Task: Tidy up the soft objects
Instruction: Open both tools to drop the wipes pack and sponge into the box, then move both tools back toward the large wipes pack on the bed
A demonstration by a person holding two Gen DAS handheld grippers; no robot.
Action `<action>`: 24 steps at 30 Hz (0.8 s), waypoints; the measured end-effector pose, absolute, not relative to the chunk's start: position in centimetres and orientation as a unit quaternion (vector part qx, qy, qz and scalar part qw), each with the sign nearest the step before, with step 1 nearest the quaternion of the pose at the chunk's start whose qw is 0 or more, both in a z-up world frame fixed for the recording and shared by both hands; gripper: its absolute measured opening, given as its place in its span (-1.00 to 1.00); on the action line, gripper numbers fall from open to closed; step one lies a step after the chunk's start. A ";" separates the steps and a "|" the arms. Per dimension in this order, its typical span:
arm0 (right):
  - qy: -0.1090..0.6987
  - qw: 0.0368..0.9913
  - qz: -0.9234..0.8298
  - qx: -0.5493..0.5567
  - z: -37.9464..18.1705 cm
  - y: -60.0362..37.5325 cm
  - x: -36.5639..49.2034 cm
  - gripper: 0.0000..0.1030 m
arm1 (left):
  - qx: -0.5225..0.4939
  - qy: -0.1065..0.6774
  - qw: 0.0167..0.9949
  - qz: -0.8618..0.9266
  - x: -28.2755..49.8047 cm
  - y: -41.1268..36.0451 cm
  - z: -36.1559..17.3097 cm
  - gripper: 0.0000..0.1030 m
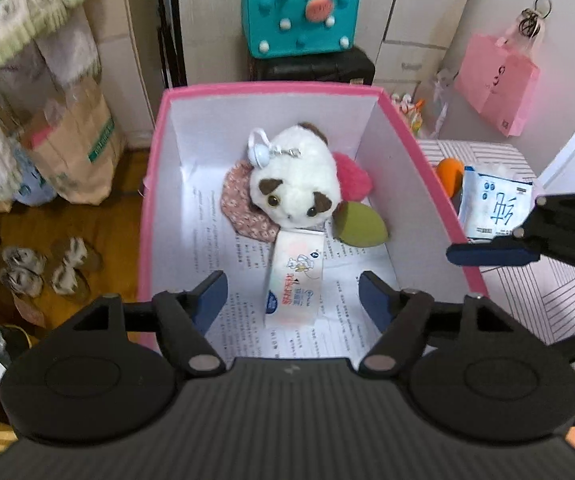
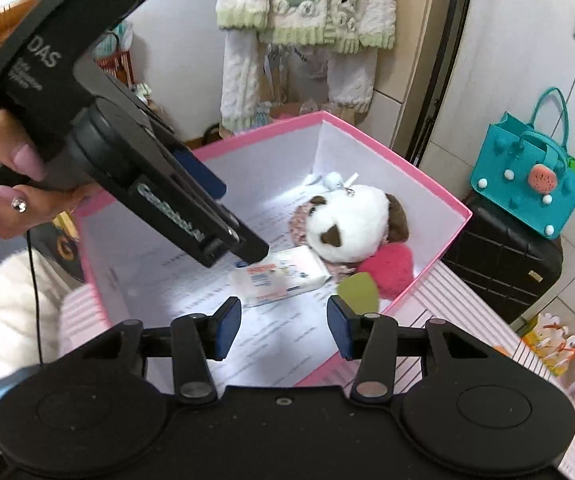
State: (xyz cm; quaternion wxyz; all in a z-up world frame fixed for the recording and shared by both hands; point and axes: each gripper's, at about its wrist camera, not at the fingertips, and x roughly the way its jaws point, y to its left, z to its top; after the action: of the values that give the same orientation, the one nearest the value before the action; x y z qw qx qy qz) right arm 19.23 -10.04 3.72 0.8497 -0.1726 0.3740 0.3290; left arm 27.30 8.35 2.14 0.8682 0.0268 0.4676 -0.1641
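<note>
Showing the pink box [image 1: 155, 184] on the striped surface [image 1: 527, 292]: a plush toy [image 1: 299, 184], tissue pack [image 1: 293, 280], green sponge [image 1: 361, 224] and pink pompom [image 1: 353, 178] lie inside. Left claw [image 1: 291, 292] hovers open above the pack; right claw [image 2: 283, 326], apparently empty, stands parted over the box.

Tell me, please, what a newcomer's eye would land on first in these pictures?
Probably the white and brown plush toy lying deep in the pink box, on a floral cloth. Next, the tissue pack just in front of it, below the open left gripper.
</note>
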 end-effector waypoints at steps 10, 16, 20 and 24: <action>0.350 0.864 0.336 -0.134 6.0 -10.5 14.9 0.09 | 0.025 0.458 0.869 -0.183 22.1 9.8 4.8 0.44; 0.329 0.870 0.338 -0.142 7.7 -10.5 11.8 0.11 | 0.033 0.446 0.873 -0.194 18.6 10.4 6.6 0.50; 0.319 0.873 0.337 -0.152 8.6 -10.5 10.1 0.15 | 0.026 0.452 0.868 -0.202 16.9 11.0 7.0 0.52; 0.312 0.875 0.338 -0.152 9.4 -11.0 8.3 0.15 | 0.029 0.456 0.863 -0.217 15.0 10.9 7.1 0.56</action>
State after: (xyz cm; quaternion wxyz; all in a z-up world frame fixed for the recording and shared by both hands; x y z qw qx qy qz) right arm 8.30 -11.01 9.37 0.8750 -0.1524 0.3117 0.3375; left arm 14.98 10.91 7.13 0.8626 0.0285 0.4560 -0.2170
